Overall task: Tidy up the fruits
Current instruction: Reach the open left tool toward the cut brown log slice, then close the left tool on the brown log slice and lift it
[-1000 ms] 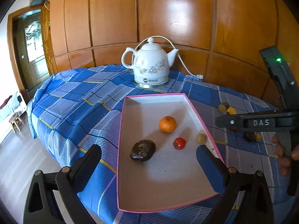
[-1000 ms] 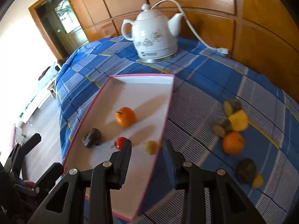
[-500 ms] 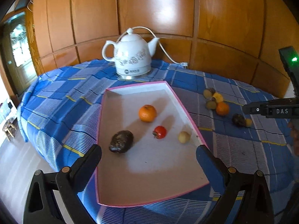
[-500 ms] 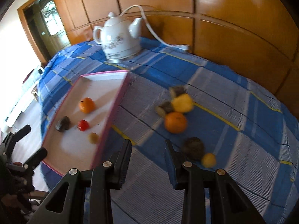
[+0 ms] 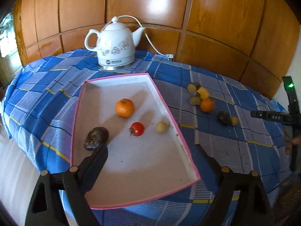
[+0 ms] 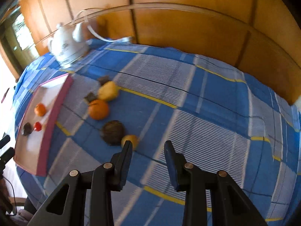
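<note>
A pink-rimmed white tray (image 5: 170,113) holds an orange (image 5: 124,107), a red tomato (image 5: 137,129), a small pale fruit (image 5: 161,127) and a dark fruit (image 5: 96,137). My left gripper (image 5: 150,156) is open and empty above the tray's near end. On the cloth to the right lie an orange (image 6: 98,109), a yellow fruit (image 6: 108,93), a dark round fruit (image 6: 112,134) and a small yellow fruit (image 6: 130,140). My right gripper (image 6: 147,148) is open and empty, its left fingertip just in front of the small yellow fruit.
A white ceramic kettle (image 5: 114,45) with a cord stands at the back of the blue checked tablecloth (image 6: 207,113). Wooden wall panels (image 5: 207,18) run behind the table. The right gripper's body (image 5: 276,116) shows at the left wrist view's right edge.
My right gripper has swung from over the tray to the right, to the loose fruit on the cloth. My left gripper's view has shifted right; the tray's fruit have not moved.
</note>
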